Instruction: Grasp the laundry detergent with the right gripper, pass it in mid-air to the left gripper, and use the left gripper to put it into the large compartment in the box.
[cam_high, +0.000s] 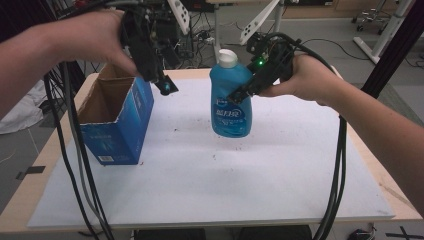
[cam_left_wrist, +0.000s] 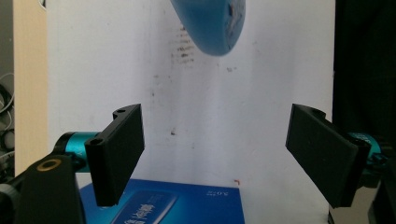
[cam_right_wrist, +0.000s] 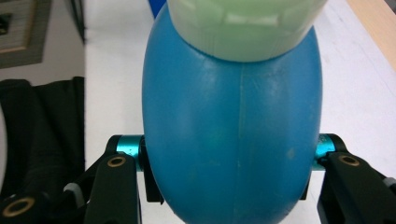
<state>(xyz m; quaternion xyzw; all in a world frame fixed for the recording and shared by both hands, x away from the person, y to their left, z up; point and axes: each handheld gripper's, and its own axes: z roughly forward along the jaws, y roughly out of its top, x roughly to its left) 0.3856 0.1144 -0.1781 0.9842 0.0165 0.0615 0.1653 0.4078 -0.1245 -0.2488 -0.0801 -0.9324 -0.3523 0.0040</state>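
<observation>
A blue bottle (cam_high: 231, 100) with a white cap hangs upright above the middle of the white table. My right gripper (cam_high: 243, 93) is shut on its body from the right side. In the right gripper view the bottle (cam_right_wrist: 232, 126) is squeezed between both jaws, with its pale cap (cam_right_wrist: 245, 25) at the top. My left gripper (cam_high: 165, 85) stands open over the right rim of an open blue cardboard box (cam_high: 115, 122) at the table's left. In the left gripper view its fingers (cam_left_wrist: 116, 154) are wide apart, with the box (cam_left_wrist: 163, 203) below and the bottle's base (cam_left_wrist: 210, 25) far off.
The white table top (cam_high: 250, 175) has a wooden border and bare room in front and to the right. Black cables (cam_high: 80, 165) trail down past the box on the left, and more cables (cam_high: 340, 165) hang on the right. Desk legs and wiring stand behind the table.
</observation>
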